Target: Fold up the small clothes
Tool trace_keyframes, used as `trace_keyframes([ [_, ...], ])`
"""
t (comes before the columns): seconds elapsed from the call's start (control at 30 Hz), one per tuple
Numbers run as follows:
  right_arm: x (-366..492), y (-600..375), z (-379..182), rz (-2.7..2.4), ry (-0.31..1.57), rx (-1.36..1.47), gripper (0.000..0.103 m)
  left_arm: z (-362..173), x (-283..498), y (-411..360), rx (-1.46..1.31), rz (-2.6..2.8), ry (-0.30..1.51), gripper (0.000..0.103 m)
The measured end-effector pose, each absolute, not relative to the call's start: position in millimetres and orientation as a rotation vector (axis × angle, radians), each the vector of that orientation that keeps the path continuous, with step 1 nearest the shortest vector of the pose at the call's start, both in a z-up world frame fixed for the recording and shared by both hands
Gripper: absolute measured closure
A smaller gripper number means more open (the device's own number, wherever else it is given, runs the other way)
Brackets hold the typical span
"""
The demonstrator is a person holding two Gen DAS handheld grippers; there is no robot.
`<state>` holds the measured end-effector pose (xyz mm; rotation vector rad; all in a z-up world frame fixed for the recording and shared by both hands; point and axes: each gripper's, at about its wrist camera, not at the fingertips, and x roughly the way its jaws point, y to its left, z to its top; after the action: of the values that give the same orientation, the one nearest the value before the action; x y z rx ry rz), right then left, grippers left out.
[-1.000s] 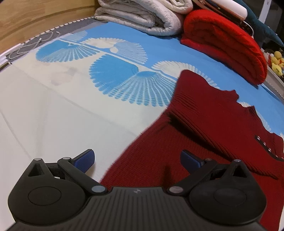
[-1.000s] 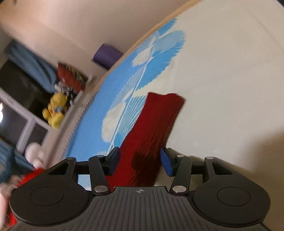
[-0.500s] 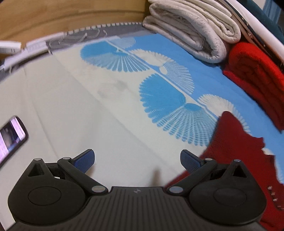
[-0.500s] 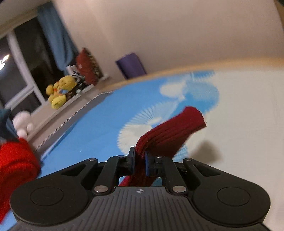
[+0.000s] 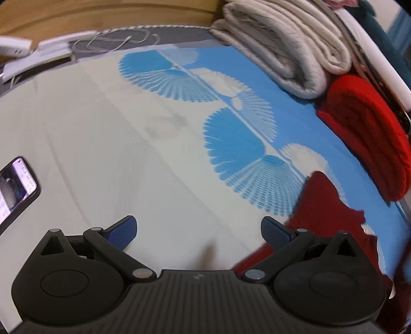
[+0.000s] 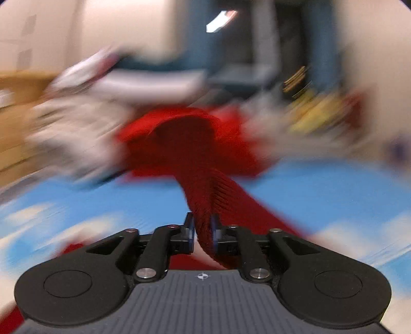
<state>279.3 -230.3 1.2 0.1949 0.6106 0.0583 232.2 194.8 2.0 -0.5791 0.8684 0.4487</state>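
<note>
With the right claw [image 6: 203, 232] clamped on a sleeve of the dark red sweater [image 5: 326, 205] lying near the bed's [image 5: 102, 154] right edge, a fast swing could pull it free, while the left claw [image 5: 199, 230], wide open and empty, had drifted off the sweater since 1 second before.

1. I am seeing a bed sheet [image 5: 108, 144] lying spread out, cream with blue fan prints.
2. A folded grey-white blanket [image 5: 287, 51] is sitting beside a folded bright red blanket [image 5: 370, 128].
3. A lit phone [image 5: 15, 190] is lying at my left edge.
4. A white power strip [image 5: 48, 48] is resting by the wooden headboard [image 5: 102, 15].
</note>
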Motion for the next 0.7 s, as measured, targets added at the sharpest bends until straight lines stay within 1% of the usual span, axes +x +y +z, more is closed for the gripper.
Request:
trace_keyframes([
  [0.03,285,-218,-19,0.143,0.740,0.251,0.065,1,232,200,-0.597,0.451,0.875,0.000],
  [0.07,286,-210,-35,0.180,0.843,0.300,0.065,-1,231,206,-0.614,0.455,0.884,0.000],
  [0.13,278,-210,-50,0.170,0.908,0.353,0.064,-2,230,214,-0.635,0.461,0.894,0.000],
  [0.23,264,-242,-41,0.068,0.855,0.419,0.060,-1,226,220,-0.639,0.483,0.892,0.000],
  [0.33,248,-285,-20,-0.083,0.709,0.469,0.060,0,224,221,-0.653,0.472,0.892,0.000],
  [0.37,243,-301,-11,-0.182,0.642,0.456,0.058,0,223,220,-0.653,0.468,0.892,0.000],
  [0.43,236,-327,-4,-0.392,0.570,0.452,0.052,1,222,219,-0.651,0.461,0.892,0.000],
  [0.47,232,-344,-3,-0.499,0.541,0.461,0.052,2,222,217,-0.648,0.459,0.892,0.000],
  [0.5,229,-355,-6,-0.560,0.529,0.464,0.052,2,221,216,-0.648,0.460,0.890,0.000],
  [0.53,229,-366,-10,-0.598,0.544,0.448,0.059,2,221,216,-0.648,0.463,0.886,0.000],
  [0.57,231,-375,-17,-0.606,0.571,0.419,0.070,2,221,214,-0.647,0.466,0.882,0.000],
  [0.63,234,-381,-35,-0.564,0.666,0.368,0.071,1,222,212,-0.640,0.470,0.883,0.000],
  [0.67,238,-378,-49,-0.530,0.744,0.328,0.071,1,224,210,-0.636,0.470,0.883,0.000],
  [0.7,237,-369,-56,-0.521,0.753,0.248,0.071,0,225,208,-0.629,0.466,0.883,0.000],
])
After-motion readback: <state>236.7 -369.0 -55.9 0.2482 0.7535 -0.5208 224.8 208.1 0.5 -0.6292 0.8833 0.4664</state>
